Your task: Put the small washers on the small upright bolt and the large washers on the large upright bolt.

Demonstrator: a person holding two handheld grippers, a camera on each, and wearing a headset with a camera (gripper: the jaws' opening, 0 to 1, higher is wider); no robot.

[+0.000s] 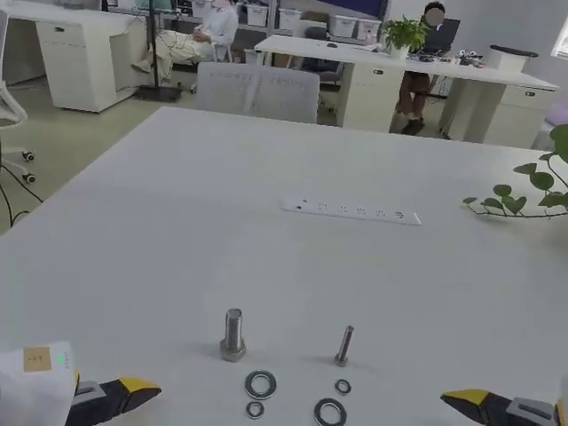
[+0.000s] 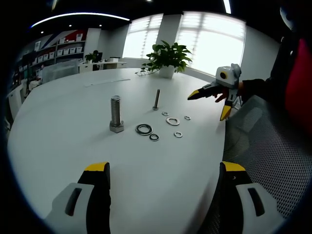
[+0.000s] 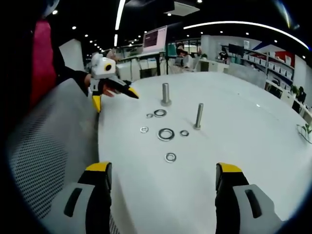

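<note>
Evidently the first pickup is pending: left claw (image 2: 164,168) and right claw (image 3: 163,168) hang released, empty; washers (image 1: 260,384) lie loose on the worktop (image 1: 266,266). Next, pinch one.

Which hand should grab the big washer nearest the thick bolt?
Probably left. The left gripper is open on the same side as that large washer and the large bolt; the right gripper sits beyond the small bolt.
</note>
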